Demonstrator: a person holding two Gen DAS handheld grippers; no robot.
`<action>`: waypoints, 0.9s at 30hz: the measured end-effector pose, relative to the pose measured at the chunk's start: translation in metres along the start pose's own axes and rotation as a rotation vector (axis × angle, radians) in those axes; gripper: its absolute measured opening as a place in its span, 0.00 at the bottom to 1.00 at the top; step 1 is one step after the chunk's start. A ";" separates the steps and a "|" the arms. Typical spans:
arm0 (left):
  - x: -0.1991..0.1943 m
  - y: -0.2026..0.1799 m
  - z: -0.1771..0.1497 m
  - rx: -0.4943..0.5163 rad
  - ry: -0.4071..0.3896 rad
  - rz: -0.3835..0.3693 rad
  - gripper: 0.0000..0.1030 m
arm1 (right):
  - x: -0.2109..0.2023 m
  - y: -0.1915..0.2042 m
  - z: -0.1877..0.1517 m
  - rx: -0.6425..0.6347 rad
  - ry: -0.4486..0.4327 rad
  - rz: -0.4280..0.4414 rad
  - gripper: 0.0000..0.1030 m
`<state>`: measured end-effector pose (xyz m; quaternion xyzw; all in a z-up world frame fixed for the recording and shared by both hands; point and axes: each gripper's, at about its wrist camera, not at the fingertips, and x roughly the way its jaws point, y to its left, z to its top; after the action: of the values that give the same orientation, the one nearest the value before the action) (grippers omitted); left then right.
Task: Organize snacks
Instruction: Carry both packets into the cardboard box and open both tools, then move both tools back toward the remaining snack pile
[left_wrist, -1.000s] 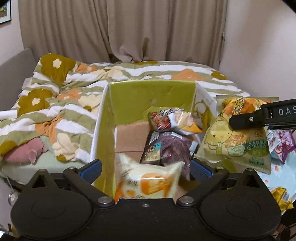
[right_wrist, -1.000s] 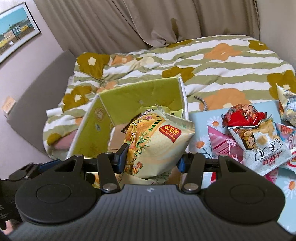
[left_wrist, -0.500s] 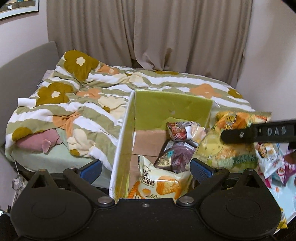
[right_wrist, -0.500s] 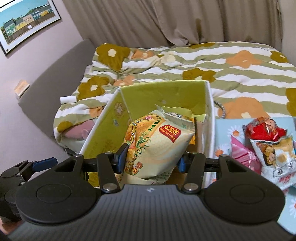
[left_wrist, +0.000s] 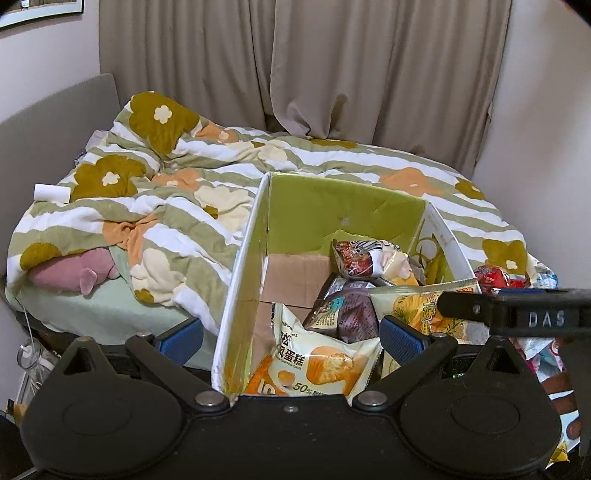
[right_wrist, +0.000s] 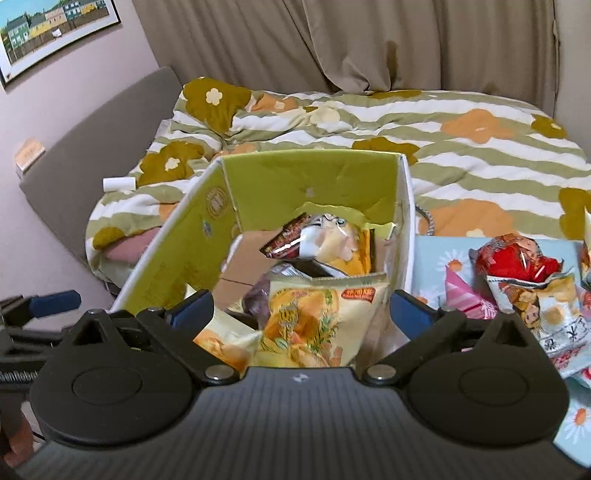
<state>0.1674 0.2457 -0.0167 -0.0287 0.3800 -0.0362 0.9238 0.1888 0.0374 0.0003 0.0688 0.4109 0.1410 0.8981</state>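
Observation:
A green-lined cardboard box (left_wrist: 332, 210) stands on the bed and holds several snack bags. In the right wrist view the box (right_wrist: 306, 184) is straight ahead. My right gripper (right_wrist: 301, 314) is open above the box's near end; a yellow noodle-snack bag (right_wrist: 317, 325) lies loose between its fingers inside the box. The same bag (left_wrist: 417, 306) shows in the left wrist view under the right gripper's finger (left_wrist: 517, 314). My left gripper (left_wrist: 291, 332) is open and empty over the box's near left wall, above a white egg-cake bag (left_wrist: 317, 365).
More snack bags (right_wrist: 517, 280) lie on a light blue floral cloth (right_wrist: 443, 258) right of the box. A striped floral duvet (left_wrist: 166, 206) covers the bed to the left and behind. Curtains (left_wrist: 332, 62) hang behind.
My right gripper has opened and let go of the yellow bag, which has dropped into the box. My left gripper has drawn back and to the left, still open.

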 end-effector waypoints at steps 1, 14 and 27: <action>0.000 0.000 0.000 0.000 -0.001 -0.002 1.00 | 0.000 0.000 -0.003 -0.003 0.004 0.000 1.00; -0.022 0.003 0.004 0.010 -0.044 -0.028 1.00 | -0.027 0.005 -0.007 0.020 -0.033 0.008 1.00; -0.045 -0.035 0.002 0.075 -0.069 -0.118 1.00 | -0.094 -0.016 -0.025 0.079 -0.138 -0.091 1.00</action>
<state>0.1357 0.2147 0.0194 -0.0175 0.3439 -0.1039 0.9331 0.1143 -0.0072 0.0478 0.0951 0.3562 0.0786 0.9262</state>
